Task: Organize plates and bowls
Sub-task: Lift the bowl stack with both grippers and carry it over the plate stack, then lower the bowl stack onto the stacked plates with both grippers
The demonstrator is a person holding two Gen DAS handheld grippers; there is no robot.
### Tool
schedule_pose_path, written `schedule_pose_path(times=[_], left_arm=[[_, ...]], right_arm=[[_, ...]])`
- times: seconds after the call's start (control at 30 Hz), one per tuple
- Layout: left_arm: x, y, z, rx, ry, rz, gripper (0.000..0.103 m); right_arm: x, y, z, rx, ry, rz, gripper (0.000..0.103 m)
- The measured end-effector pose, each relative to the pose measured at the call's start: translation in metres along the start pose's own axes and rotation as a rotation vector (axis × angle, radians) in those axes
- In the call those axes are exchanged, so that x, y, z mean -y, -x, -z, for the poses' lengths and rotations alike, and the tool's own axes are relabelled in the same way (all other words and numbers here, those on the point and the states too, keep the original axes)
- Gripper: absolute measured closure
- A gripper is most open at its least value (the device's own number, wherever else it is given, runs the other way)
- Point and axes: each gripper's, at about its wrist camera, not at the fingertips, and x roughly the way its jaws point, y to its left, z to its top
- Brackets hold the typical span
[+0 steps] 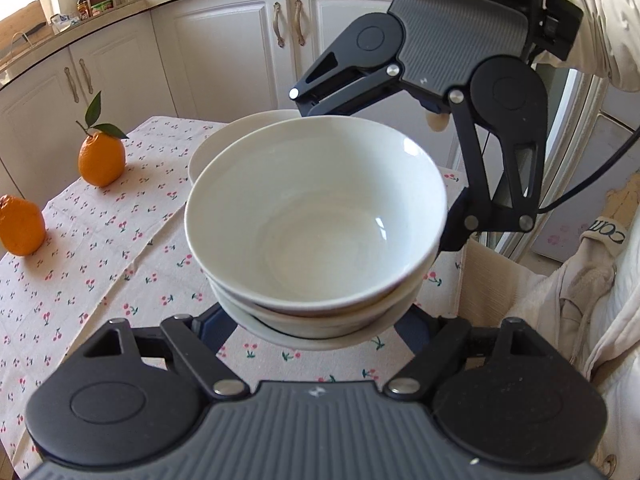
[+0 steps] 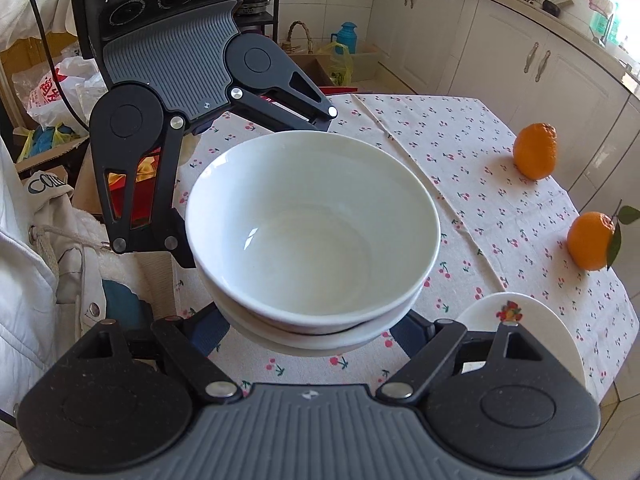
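Observation:
A stack of white bowls (image 1: 316, 216) (image 2: 312, 224) hangs above the cherry-print table, held from two opposite sides. My left gripper (image 1: 316, 332) clasps the lower part of the stack, its blue pads mostly hidden under the rims. Opposite it, the right gripper (image 1: 384, 172) closes on the far side. In the right wrist view that gripper (image 2: 312, 332) grips the near side and the left gripper (image 2: 256, 186) the far side. A white plate (image 1: 206, 148) lies on the table behind the stack. Its fruit print shows in the right wrist view (image 2: 520, 320).
Two oranges (image 1: 100, 160) (image 1: 20, 226) sit on the tablecloth (image 1: 100, 280) toward the cabinets (image 1: 224, 40). A person's pale sleeve (image 1: 612, 20) and jacket (image 1: 580, 300) are at the table's side. Boxes and bags (image 2: 52, 96) crowd the floor beyond.

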Motion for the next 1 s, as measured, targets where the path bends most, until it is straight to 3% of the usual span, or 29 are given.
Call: schedule_pose_path(times=[0.5, 1.0], left_arm=[[-0.023, -0.056, -0.069, 0.044, -0.089, 0.036, 0.019], [-0.048, -0.111, -0.097, 0.007, -0.104, 0.064, 0.019]], right_arm=[[0.06, 0.043, 0.039, -0.019, -0.052, 0.109, 0.013], [0.112, 0.03, 0.066, -0.044, -0.105, 0.154, 0.013]])
